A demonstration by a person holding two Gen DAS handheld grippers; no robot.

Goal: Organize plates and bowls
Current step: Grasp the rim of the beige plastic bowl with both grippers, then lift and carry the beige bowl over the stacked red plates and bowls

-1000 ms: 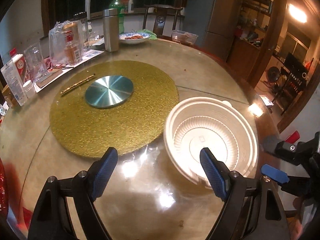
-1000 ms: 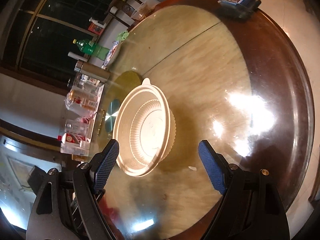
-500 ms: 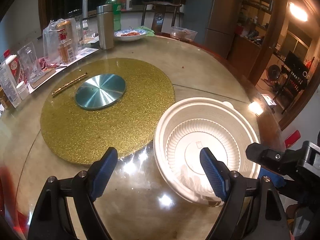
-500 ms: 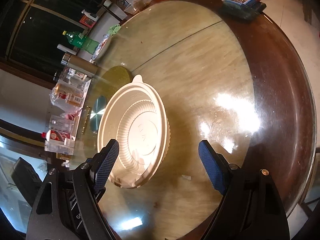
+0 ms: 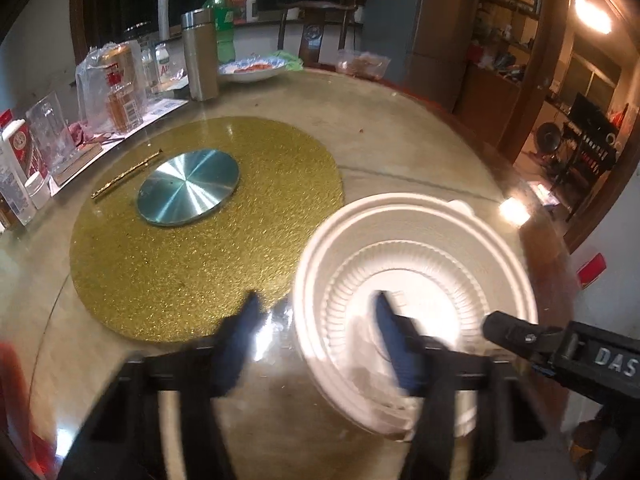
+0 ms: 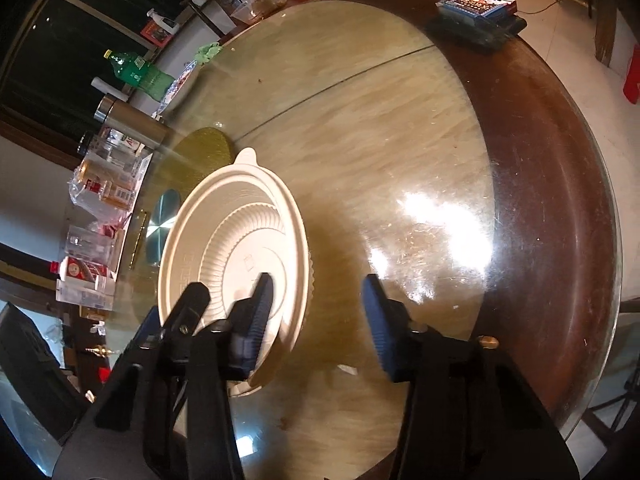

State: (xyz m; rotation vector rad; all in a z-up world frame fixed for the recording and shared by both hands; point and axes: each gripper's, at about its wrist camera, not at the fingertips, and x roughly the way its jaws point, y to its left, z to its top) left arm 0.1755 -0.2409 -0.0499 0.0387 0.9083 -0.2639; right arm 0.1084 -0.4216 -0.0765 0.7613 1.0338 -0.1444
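A cream plastic bowl (image 5: 420, 248) (image 6: 224, 240) with a ribbed wall and a small rim tab stands on the round glass-topped table (image 6: 400, 128). My left gripper (image 5: 318, 338) straddles its near-left rim, one blue pad outside and one inside. The jaws are closing, blurred, with a gap still showing on each side of the rim. My right gripper (image 6: 320, 320) straddles the opposite rim with its left pad inside the bowl. Its jaws are also closing and the pads are not on the wall. Each gripper shows at the edge of the other's view.
A gold glitter mat (image 5: 200, 272) with a silver disc (image 5: 188, 188) lies left of the bowl. Bottles, a steel flask (image 5: 199, 56), glasses and a dish of food (image 5: 252, 70) crowd the far left. A stack of boxes (image 6: 480, 12) sits by the dark wooden table edge (image 6: 560, 200).
Both pairs of jaws have narrowed from wide apart. Both grippers came down closer to the bowl, each now with one pad inside the rim.
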